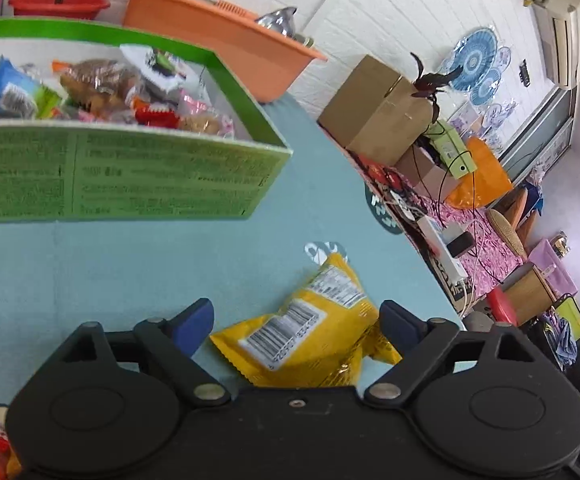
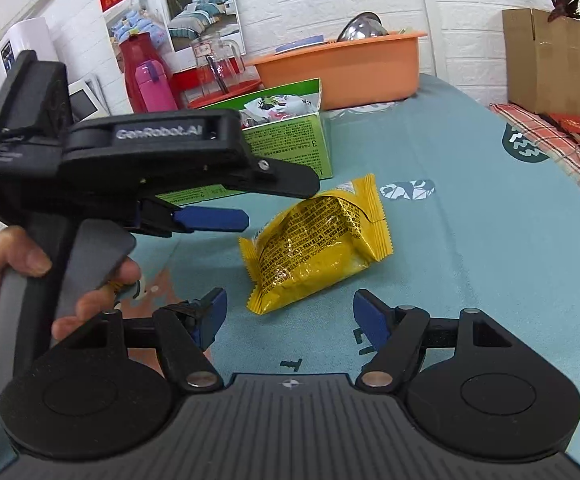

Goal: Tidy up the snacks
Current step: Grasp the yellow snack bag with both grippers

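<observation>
Left wrist view: the left gripper hangs low over the blue-green tabletop with its blue-padded fingers spread wide and holding nothing; the yellow snack packet lies flat between them, barcode side up, close to the tabletop's right edge; whether either pad touches the wrapper cannot be told. The green box stands further in toward the back left, open-topped and already heaped with wrapped snacks; an orange basin sits behind it at the far edge.

Right wrist view: the right gripper is also wide open and empty, low over the near part of the tabletop, with the packet lying just beyond its fingertips; the left gripper, gripped by a hand at its handle, reaches in from the left with one blue finger showing just beside the packet; the box stands behind that gripper, the packet well short of it.

The step in hand looks like the pickup of this last loose packet by the left gripper; the next move calls for closing the fingers squarely across the crinkly wrapper, gently enough not to crush the contents, then lifting it clear and carrying it back over the box rim to let go onto the heap.
</observation>
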Demonstrator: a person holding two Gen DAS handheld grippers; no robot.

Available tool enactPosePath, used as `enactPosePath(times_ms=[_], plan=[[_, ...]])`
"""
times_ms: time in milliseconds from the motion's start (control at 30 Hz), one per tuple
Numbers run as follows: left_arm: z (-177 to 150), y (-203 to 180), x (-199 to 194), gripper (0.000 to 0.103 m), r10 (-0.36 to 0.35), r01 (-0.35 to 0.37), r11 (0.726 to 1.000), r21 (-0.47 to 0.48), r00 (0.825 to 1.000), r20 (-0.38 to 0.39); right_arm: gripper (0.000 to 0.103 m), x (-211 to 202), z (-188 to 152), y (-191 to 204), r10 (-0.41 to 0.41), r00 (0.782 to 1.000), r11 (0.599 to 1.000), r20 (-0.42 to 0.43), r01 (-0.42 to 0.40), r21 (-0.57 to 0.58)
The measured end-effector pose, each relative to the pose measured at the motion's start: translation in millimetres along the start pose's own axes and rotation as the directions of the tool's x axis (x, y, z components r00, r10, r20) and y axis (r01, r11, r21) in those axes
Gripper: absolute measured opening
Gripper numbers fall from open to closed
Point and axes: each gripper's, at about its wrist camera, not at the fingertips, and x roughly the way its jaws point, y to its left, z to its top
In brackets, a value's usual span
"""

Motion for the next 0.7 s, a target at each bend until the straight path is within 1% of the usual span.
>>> enactPosePath(times_ms=[33,67,100,133,200,233,400,433,467,500,533,567,600,633,700], plan=[[-3,2,2,0.101,-0.025,0.025,1.000,-0.003,0.999,-0.029,0.103,0,0,1,-0.010,1.000,1.000,0.005,0.010,-0.008],[-6,2,1,0.089,-0.044,0.044,0.999,-0.001,0.998,-0.044,0.103,0,0,1,-0.023,1.000,1.000,0.013,0.023,-0.018],[-8,0,-1,0.089,-0.054,0.055,0.998,0.008,0.997,-0.060,0.103,0,0,1,-0.040,0.999,0.999,0.017,0.040,-0.026],[-9,-3,-3,0.090,-0.058,0.059,0.998,0.020,0.996,-0.065,0.103,1,0,0,-0.052,0.999,0.998,0.017,0.052,-0.031],[-10,-6,-6,0.100,-0.050,0.052,0.998,0.035,0.998,-0.048,0.103,4,1,-3,-0.057,0.998,0.998,0.014,0.058,-0.026],[-10,-8,-5,0.103,-0.048,0.049,0.998,0.037,0.998,-0.041,0.103,5,2,-4,-0.060,0.998,0.998,0.012,0.060,-0.020],[-10,-4,1,0.103,-0.056,0.056,0.998,-0.004,0.998,-0.039,0.103,5,3,-4,-0.069,0.997,0.997,0.027,0.070,-0.040],[-11,-4,2,0.103,-0.060,0.060,0.998,-0.003,0.998,-0.028,0.103,6,3,-4,-0.068,0.997,0.997,0.029,0.069,-0.045],[-12,-5,2,0.093,-0.056,0.056,0.998,0.004,0.998,-0.026,0.103,8,4,-4,-0.067,0.997,0.996,0.029,0.069,-0.051],[-13,-6,4,0.074,-0.056,0.057,0.998,0.010,0.998,-0.040,0.103,11,4,-4,-0.065,0.997,0.996,0.030,0.067,-0.056],[-14,-7,5,0.067,-0.064,0.064,0.998,0.007,0.997,-0.050,0.076,15,5,-3,-0.058,0.998,0.996,0.023,0.060,-0.063],[-16,-8,3,0.066,-0.062,0.062,0.998,0.003,0.997,-0.036,0.066,17,5,-3,-0.049,0.998,0.997,0.025,0.051,-0.061],[-18,-10,-1,0.066,-0.064,0.064,0.998,0.008,0.998,-0.024,0.063,16,5,-1,-0.055,0.998,0.997,0.025,0.057,-0.057],[-18,-12,-7,0.065,-0.066,0.066,0.998,0.012,0.998,-0.011,0.057,14,6,2,-0.047,0.998,0.997,0.028,0.049,-0.067],[-16,-13,-21,0.065,-0.066,0.065,0.998,0.017,0.998,0.021,0.055,7,9,10,-0.035,0.998,0.995,0.044,0.038,-0.088]])
